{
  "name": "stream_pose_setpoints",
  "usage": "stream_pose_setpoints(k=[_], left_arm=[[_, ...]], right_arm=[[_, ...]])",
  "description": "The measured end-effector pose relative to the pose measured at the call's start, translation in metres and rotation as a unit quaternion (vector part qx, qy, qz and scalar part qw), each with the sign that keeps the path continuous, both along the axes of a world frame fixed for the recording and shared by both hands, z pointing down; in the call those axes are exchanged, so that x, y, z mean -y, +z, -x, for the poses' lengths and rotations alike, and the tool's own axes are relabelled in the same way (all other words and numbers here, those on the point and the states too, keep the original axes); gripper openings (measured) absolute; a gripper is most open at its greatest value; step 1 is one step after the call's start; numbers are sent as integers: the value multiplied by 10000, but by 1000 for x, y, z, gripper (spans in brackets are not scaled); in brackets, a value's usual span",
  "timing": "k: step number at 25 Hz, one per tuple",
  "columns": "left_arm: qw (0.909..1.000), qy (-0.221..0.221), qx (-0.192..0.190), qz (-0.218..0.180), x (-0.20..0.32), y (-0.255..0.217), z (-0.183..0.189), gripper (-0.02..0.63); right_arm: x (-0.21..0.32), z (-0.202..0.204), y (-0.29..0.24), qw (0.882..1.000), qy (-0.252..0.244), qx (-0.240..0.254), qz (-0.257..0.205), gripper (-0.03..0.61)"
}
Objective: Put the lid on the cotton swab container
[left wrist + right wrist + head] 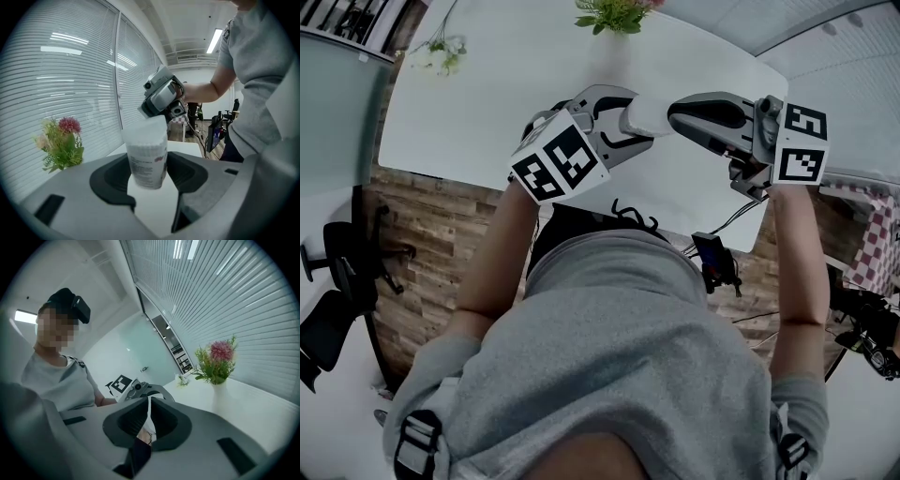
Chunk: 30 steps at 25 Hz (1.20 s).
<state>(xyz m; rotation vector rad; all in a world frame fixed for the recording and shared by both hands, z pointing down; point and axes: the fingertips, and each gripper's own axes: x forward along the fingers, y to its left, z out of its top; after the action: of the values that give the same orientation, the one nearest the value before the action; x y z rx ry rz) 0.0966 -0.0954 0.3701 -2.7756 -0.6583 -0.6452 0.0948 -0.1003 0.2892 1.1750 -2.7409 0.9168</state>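
The cotton swab container (147,161), a white tub with a printed label, hangs upright above the white table (469,103). My left gripper (150,174) is shut on its lower half. A translucent lid (144,130) sits over the container's top. In the head view the container (649,114) shows between both grippers, the left gripper (623,120) on one side and the right gripper (680,114) on the other. My right gripper (149,422) has its jaws nearly together on a thin white edge, the lid (149,409).
A vase of pink flowers (614,14) stands at the table's far edge, also in the left gripper view (61,143) and the right gripper view (216,359). Window blinds run behind the table. An office chair (337,281) stands on the left.
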Motion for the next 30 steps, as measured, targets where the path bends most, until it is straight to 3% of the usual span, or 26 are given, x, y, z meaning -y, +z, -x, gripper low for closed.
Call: stream_pose_setpoints(k=[12,18,30], left_arm=[[9997,-78,191,149,0,7,-4,235],[9987,-270,225,369,3,7,-7,233],[9973,-516,331,399,6,12,-8,232]], right_arm=[[5,8,13,9976,-225,-641,130,28],[10,4,15,9969,-153,-767,71,26],[12,2,21,9946,-68,-1036,19,25]])
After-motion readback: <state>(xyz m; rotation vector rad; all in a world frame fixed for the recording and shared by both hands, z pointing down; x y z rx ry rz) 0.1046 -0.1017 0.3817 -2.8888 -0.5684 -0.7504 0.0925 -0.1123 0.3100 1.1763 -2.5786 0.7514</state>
